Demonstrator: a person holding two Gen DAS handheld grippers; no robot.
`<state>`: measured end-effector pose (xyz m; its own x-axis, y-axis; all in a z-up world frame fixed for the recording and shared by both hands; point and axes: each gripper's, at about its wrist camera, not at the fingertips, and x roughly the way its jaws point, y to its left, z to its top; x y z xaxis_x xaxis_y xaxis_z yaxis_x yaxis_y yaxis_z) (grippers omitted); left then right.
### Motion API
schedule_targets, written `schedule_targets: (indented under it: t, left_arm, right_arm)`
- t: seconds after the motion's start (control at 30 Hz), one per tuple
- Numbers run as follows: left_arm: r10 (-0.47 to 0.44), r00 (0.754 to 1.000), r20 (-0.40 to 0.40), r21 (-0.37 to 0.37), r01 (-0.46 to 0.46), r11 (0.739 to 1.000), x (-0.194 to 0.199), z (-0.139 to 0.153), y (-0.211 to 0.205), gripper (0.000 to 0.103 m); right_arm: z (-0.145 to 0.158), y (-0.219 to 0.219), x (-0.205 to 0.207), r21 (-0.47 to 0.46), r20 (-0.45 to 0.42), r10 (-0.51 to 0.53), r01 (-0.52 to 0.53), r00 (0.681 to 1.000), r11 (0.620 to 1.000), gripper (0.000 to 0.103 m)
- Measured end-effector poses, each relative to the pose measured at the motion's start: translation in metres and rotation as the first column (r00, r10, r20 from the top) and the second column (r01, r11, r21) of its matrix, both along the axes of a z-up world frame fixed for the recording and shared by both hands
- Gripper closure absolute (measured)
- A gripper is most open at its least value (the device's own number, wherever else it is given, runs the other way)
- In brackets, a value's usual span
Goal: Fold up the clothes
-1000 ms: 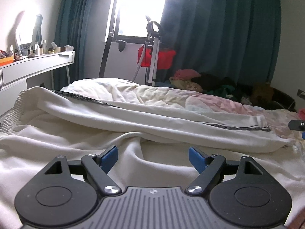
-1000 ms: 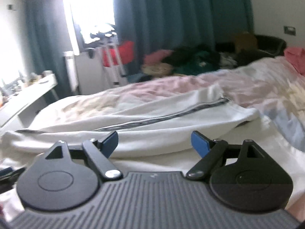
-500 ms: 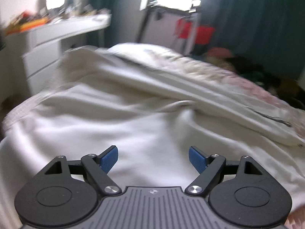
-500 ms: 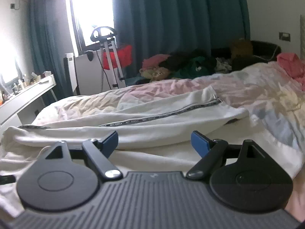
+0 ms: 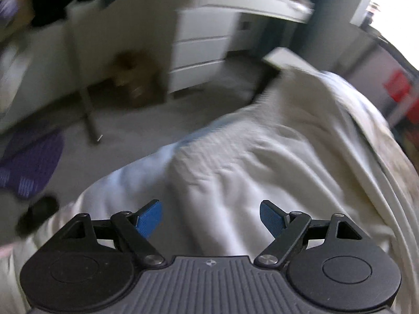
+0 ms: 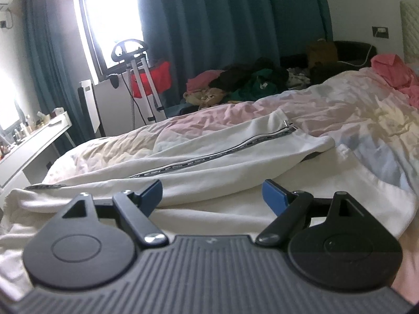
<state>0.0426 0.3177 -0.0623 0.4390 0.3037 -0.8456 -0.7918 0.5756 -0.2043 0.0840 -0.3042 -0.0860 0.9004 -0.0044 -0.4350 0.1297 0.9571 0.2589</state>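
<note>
White trousers with a grey patterned side stripe point(image 6: 209, 157) lie spread across the bed. In the left wrist view, which is blurred, their white cloth point(image 5: 248, 162) fills the lower right, near the bed's corner. My left gripper point(image 5: 211, 219) is open and empty just above this cloth. My right gripper point(image 6: 212, 196) is open and empty, low over the near trouser leg, with the striped leg lying across just beyond it.
The bed's pink and pale sheet point(image 6: 340, 110) stretches right, with a pink garment point(image 6: 392, 70) on it. A clothes pile point(image 6: 248, 81) lies past the far edge. A white desk point(image 6: 34, 141) stands left. White drawers point(image 5: 201, 49), bare floor point(image 5: 157, 110) and a purple mat point(image 5: 28, 162) lie beyond the bed corner.
My left gripper has swung sharply left and tilted down, from facing the window to facing the bed's corner and the floor. My right gripper has barely moved. Both stay open.
</note>
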Motion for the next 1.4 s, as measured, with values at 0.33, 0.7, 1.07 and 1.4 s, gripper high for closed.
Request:
schedule_targets:
  t: [0.33, 0.7, 1.07, 1.4]
  left_arm:
    - [-0.001, 0.998, 0.059, -0.057, 0.004, 0.998, 0.009, -0.026, 0.032, 0.013]
    - [-0.028, 0.931, 0.364, -0.166, 0.095, 0.982, -0.028, -0.006, 0.021, 0.011]
    - [0.048, 0.953, 0.299, -0.471, 0.104, 0.876, -0.03, -0.038, 0.033, 0.015]
    - [0.065, 0.965, 0.254, -0.49, 0.07, 0.869, -0.03, -0.052, 0.037, 0.039]
  right_arm:
    - [-0.003, -0.006, 0.002, 0.032, -0.03, -0.014, 0.015, 0.999, 0.999, 0.018]
    - [-0.014, -0.017, 0.011, 0.139, -0.08, -0.046, 0.057, 0.996, 0.989, 0.018]
    - [-0.026, -0.037, 0.01, 0.266, -0.13, -0.088, 0.12, 0.988, 0.957, 0.018]
    - [-0.032, -0.059, 0.011, 0.332, -0.154, -0.142, 0.186, 0.978, 0.925, 0.018]
